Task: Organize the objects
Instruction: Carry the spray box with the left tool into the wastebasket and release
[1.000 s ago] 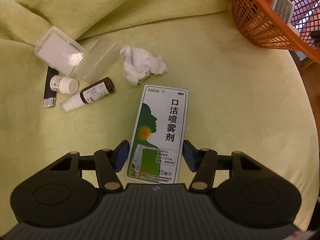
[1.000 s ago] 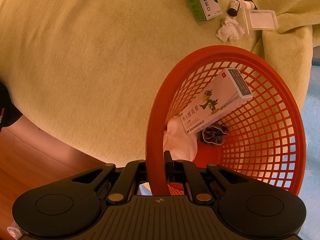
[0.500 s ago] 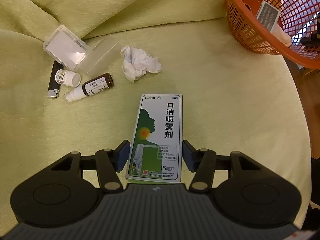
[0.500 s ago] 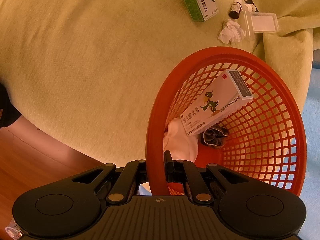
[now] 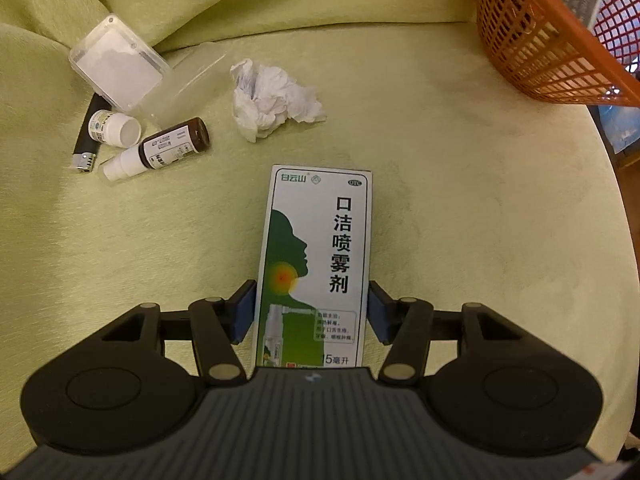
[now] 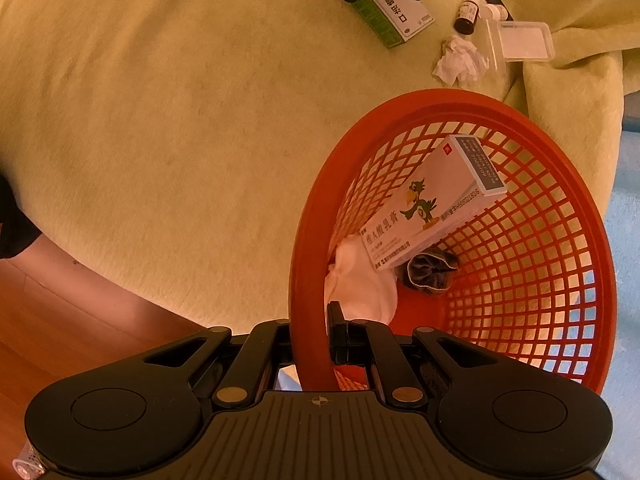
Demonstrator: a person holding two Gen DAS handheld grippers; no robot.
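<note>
A green and white spray box [image 5: 318, 264] lies between the blue pads of my left gripper [image 5: 312, 312]; the pads touch its long sides near its lower end. The box also shows in the right wrist view [image 6: 384, 4], with the left gripper on it. My right gripper [image 6: 312, 340] is shut on the rim of the orange basket [image 6: 308, 216]. Inside the basket lie a white box with a parrot picture [image 6: 432, 204], a white cloth [image 6: 360, 284] and a dark crumpled item [image 6: 430, 270].
On the green cloth lie a crumpled tissue [image 5: 272, 98], a brown spray bottle [image 5: 168, 148], a small white bottle [image 5: 114, 128], a black lighter [image 5: 86, 140] and a clear plastic case [image 5: 120, 64]. The basket [image 5: 548, 40] stands at the upper right. A wooden floor [image 6: 60, 328] lies below the table edge.
The left gripper's pads have closed in against the sides of the spray box, and the box now lies straight between them. The right gripper still holds the basket rim.
</note>
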